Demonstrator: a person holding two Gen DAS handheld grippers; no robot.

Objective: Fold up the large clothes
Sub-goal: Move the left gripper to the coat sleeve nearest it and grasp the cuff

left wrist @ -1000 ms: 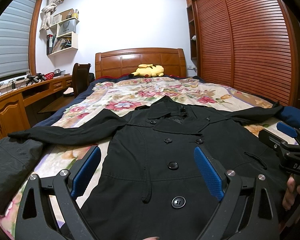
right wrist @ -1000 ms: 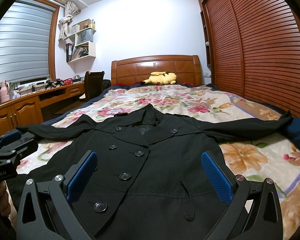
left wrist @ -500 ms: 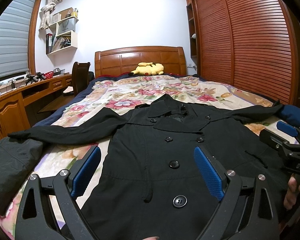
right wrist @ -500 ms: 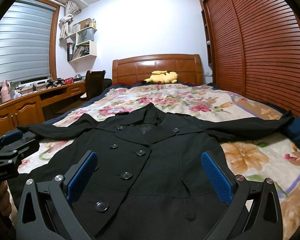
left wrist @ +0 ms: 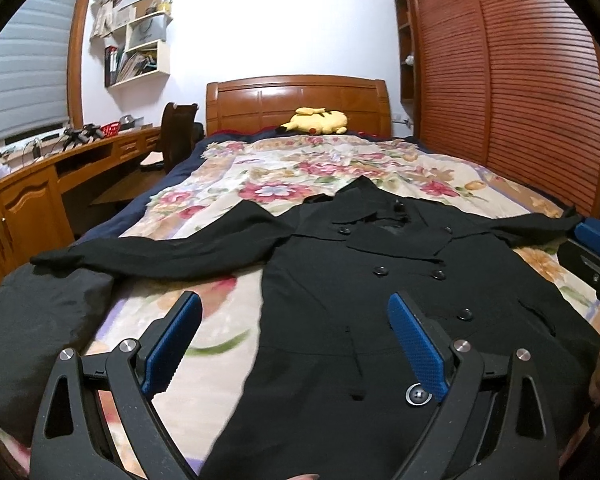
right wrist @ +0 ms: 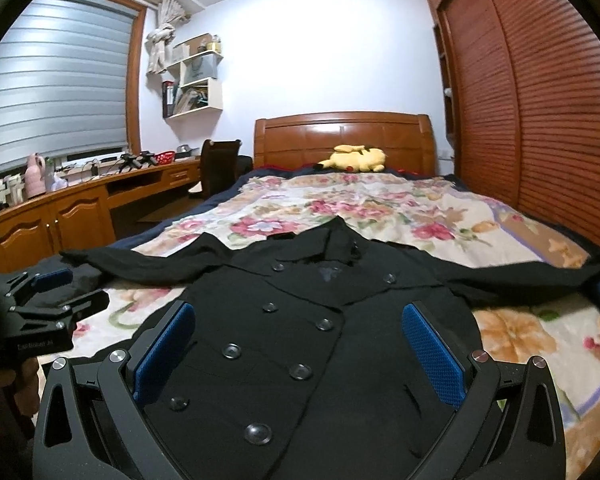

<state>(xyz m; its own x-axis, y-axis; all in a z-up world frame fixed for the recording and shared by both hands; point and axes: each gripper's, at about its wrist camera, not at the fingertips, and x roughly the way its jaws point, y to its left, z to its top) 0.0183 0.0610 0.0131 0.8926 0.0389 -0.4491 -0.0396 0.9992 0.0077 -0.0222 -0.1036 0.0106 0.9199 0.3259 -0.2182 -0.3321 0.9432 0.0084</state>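
Note:
A black double-breasted coat [left wrist: 380, 300] lies face up on the floral bedspread [left wrist: 300, 168], collar toward the headboard, both sleeves spread out sideways. My left gripper [left wrist: 296, 340] is open and empty above the coat's left side near the hem. My right gripper [right wrist: 300, 344] is open and empty above the coat's front buttons [right wrist: 231, 350]. The coat also fills the right wrist view [right wrist: 340, 320]. The right gripper shows at the right edge of the left wrist view [left wrist: 596, 252]; the left one shows at the left edge of the right wrist view [right wrist: 40, 304].
A dark bundle of cloth [left wrist: 32, 320] lies at the bed's near left corner under the left sleeve end. A yellow plush toy [left wrist: 316, 120] sits by the wooden headboard [left wrist: 296, 100]. A wooden desk [left wrist: 40, 184] runs along the left; slatted wardrobe doors [left wrist: 520, 80] stand right.
My left gripper has moved left, so the coat sits more to the right in its view. My right gripper has shifted slightly right and up. Both remain open.

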